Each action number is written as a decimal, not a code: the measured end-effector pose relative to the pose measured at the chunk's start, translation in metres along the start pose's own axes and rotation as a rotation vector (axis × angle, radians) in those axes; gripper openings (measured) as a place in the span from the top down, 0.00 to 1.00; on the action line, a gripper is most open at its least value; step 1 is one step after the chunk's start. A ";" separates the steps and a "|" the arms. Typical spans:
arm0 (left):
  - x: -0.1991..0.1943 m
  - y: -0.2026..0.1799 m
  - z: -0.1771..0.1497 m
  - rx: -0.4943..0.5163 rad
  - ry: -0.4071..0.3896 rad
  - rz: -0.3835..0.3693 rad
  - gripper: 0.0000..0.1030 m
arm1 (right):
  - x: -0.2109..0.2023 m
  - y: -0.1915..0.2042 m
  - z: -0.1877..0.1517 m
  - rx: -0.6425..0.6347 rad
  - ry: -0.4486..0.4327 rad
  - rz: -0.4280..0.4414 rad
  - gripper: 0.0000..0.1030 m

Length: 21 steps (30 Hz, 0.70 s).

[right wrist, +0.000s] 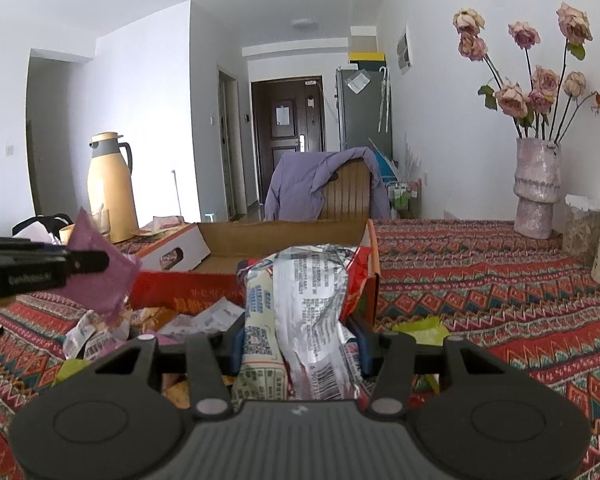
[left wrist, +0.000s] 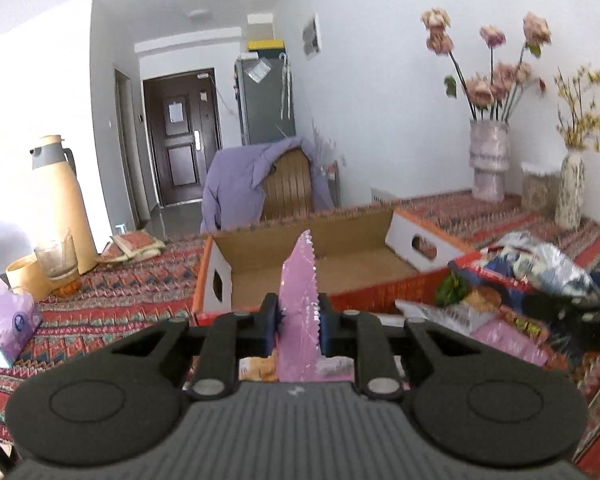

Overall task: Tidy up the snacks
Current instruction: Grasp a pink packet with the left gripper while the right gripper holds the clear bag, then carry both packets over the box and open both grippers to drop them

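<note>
Left hand-held gripper (left wrist: 299, 322): jaws closed tight on a thin pink snack packet (left wrist: 299, 308), gripped edge-on so its serrated top stands upright between the pads, raised clear of the desk. From the right wrist view the same packet (right wrist: 100, 268) shows as a flat purple-pink sachet hanging at the tip of that gripper (right wrist: 86, 261), at the left, just this side of the box's near left corner. Right hand-held gripper (right wrist: 298, 344): jaws partly closed, pads pressing both sides of a bulky crinkled silver-and-white snack bag (right wrist: 300, 312) with printed text and a barcode; bag stands tall between the pads. Open cardboard box (left wrist: 320, 268), red outside with brown inside, sits on the desk straight ahead of both grippers; white end flaps with oval handle holes fold out left and right; the part of the interior in view looks bare. Desk cover is a red patterned cloth (right wrist: 480, 280). Loose snack wrappers (right wrist: 100, 336) lie in a heap on the cloth in front of the box, near left in the right wrist view, beneath the lifted pink packet. Far left: tan thermos jug (left wrist: 62, 200), a glass (left wrist: 58, 258) beside it. Far right: vase of dried pink roses (right wrist: 538, 188). Beyond the desk a chair draped with a purple garment (right wrist: 316, 184).
</note>
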State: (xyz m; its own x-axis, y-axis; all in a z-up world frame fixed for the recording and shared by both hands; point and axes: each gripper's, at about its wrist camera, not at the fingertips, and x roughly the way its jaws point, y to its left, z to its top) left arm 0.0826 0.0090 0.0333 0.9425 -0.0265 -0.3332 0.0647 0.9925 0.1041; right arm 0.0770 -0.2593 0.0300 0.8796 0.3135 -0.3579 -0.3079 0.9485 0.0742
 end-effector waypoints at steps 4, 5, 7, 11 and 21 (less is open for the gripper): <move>-0.002 0.002 0.016 -0.019 -0.040 0.011 0.81 | 0.005 0.003 0.013 -0.011 -0.029 -0.003 0.52; -0.001 0.003 0.020 -0.024 -0.050 0.013 0.81 | 0.007 0.003 0.017 -0.013 -0.037 -0.004 0.52; 0.002 0.004 0.030 -0.038 -0.062 0.013 0.81 | 0.014 0.005 0.027 -0.021 -0.052 -0.010 0.52; 0.018 0.006 0.050 -0.067 -0.076 0.027 0.81 | 0.033 0.005 0.052 -0.030 -0.075 -0.037 0.52; 0.082 0.016 0.081 -0.122 -0.002 0.058 0.81 | 0.111 -0.007 0.106 0.018 -0.017 -0.053 0.52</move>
State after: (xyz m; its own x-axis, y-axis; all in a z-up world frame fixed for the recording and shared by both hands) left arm 0.1874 0.0126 0.0832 0.9441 0.0312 -0.3281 -0.0303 0.9995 0.0079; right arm 0.2152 -0.2263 0.0888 0.9006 0.2630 -0.3460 -0.2539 0.9645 0.0722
